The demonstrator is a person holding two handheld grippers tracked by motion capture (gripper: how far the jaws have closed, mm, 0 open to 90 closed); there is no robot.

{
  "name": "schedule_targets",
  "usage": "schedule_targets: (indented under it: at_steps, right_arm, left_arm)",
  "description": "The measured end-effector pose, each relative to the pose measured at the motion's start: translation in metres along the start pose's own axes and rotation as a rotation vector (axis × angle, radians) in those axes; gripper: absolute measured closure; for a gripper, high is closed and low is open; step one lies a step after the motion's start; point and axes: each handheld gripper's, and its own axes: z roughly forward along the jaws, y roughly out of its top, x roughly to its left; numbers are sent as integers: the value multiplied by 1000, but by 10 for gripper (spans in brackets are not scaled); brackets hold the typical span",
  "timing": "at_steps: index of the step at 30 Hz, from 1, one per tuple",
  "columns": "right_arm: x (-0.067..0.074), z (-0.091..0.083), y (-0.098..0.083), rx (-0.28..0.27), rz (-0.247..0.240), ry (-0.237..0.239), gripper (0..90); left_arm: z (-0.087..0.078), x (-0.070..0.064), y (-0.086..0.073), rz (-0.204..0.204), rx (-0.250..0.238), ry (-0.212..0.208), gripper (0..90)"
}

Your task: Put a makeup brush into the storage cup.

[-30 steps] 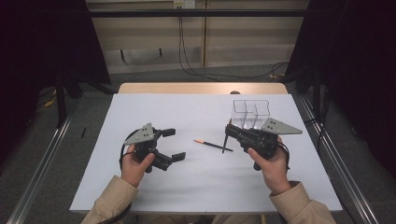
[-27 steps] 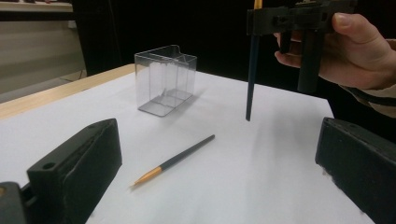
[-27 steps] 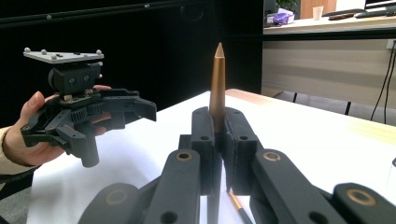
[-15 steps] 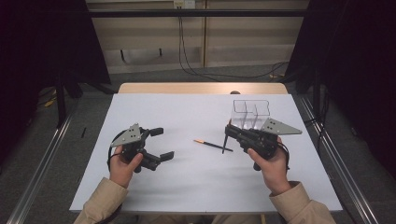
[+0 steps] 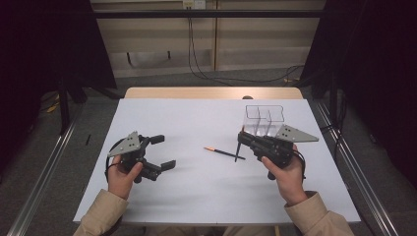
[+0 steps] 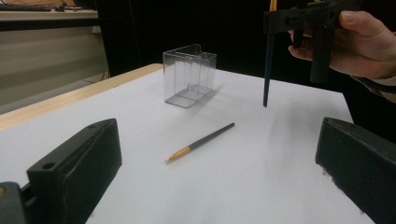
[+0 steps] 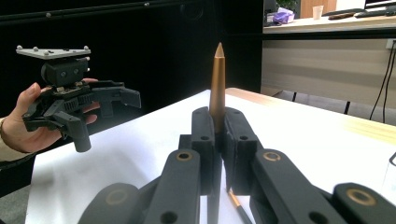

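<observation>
R gripper [image 5: 242, 142] is pinching a pencil [image 7: 217, 79] upright, tip hanging just above the paper, right beside the clear organizer [image 5: 264, 120]. 2nd pencil [image 5: 223, 152] lies flat on the table [image 5: 196, 196], just left of the organizer, betw. both grippers. L gripper [image 5: 162, 152] sits well left of the organizer, jaws spread wide, holding nothing.

Risks, as judged: the grip is near the pencil's top, so it could pivot or slip if its tip clips the organizer's rim. A nudge could also slide the light organizer away. The loose pencil may roll.
</observation>
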Motion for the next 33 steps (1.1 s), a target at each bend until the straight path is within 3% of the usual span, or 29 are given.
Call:
schedule_targets:
  at_steps: [20,33]
  right_arm:
    - [-2,-1,0,5,-2,-8,848]
    - [-3,-1,0,9,-7,-11,848]
  left_arm:
    - [-29,3,-4,8,-11,41,0]
    - [-38,3,-7,5,-15,55,0]
